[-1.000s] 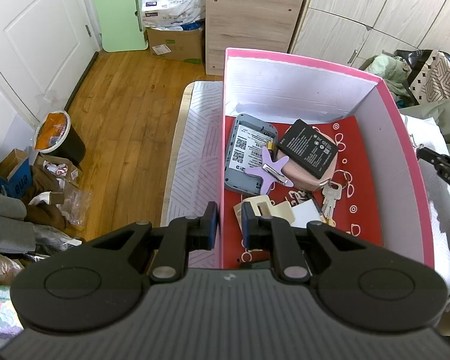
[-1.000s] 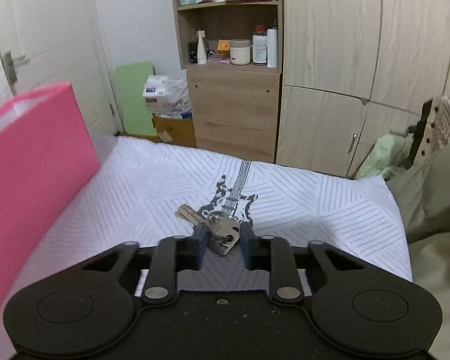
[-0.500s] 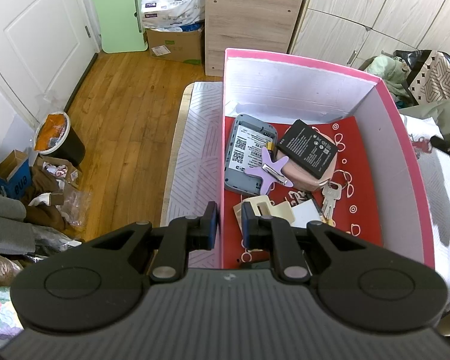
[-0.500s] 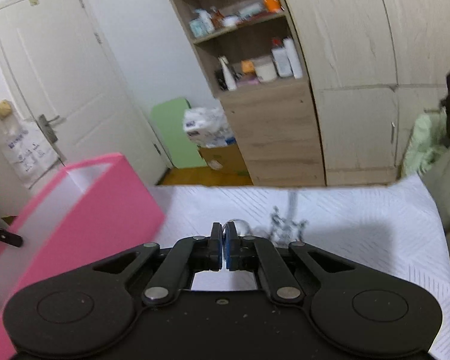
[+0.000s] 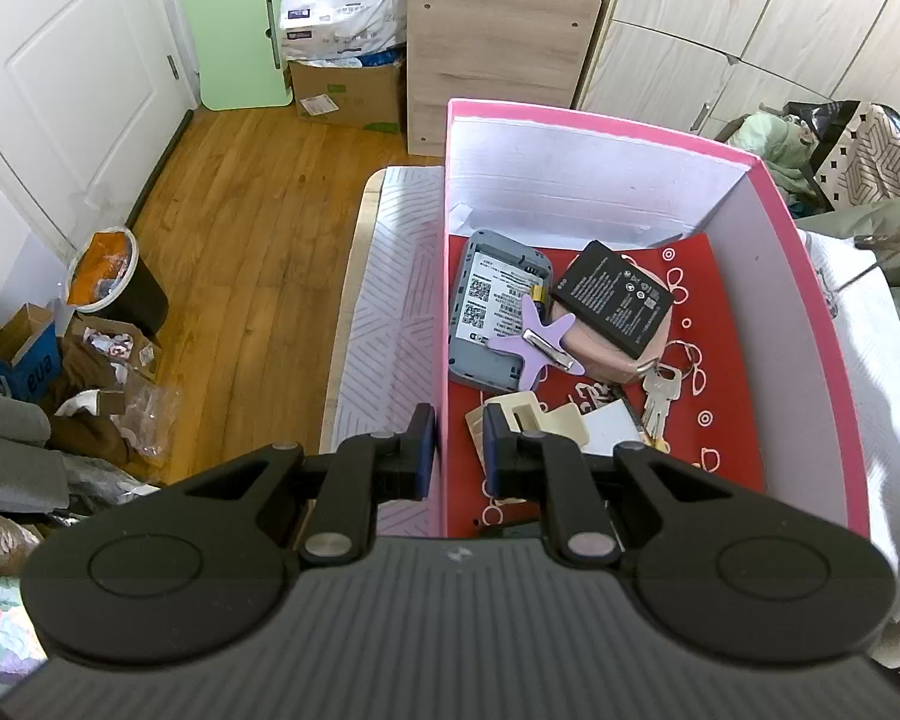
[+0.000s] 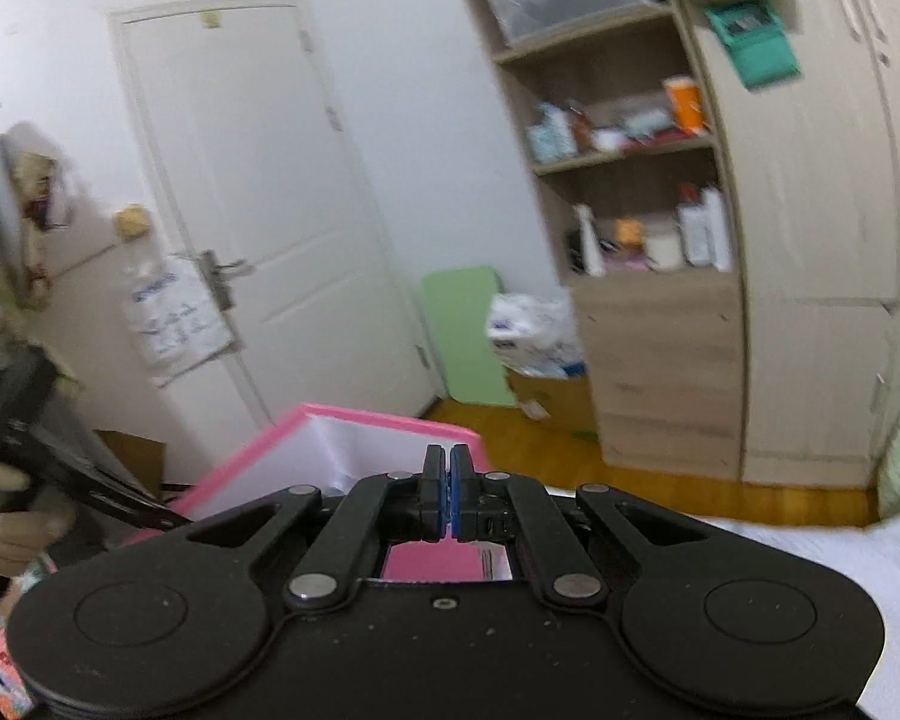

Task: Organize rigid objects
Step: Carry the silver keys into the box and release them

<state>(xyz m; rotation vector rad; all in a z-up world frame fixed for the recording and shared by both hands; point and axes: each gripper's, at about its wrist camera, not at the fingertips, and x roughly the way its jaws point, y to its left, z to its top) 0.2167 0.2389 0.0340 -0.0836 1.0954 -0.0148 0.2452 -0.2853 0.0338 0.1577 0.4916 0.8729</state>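
Note:
An open pink box (image 5: 600, 120) with a red floor stands on the bed. In it lie a grey router (image 5: 492, 312), a black battery (image 5: 615, 297), a purple star clip (image 5: 540, 339), a set of keys (image 5: 660, 393) and a cream piece (image 5: 534, 420). My left gripper (image 5: 457, 450) straddles the box's left wall and is shut on it. My right gripper (image 6: 449, 495) hangs in the air with its pads pressed together, pointing over the pink box (image 6: 390, 420). The second bunch of keys it closed on does not show between them.
The striped bed sheet (image 5: 390, 300) lies around the box, with bare wooden floor (image 5: 240, 210) to its left. A bin (image 5: 114, 285) and clutter sit on the floor. A person's hand (image 6: 6, 516) holds the other gripper at the left of the right wrist view.
My right gripper closed on the keys lying on the sheet, rose and swung toward the pink box, leaving the left wrist view. The left gripper and the box have not moved.

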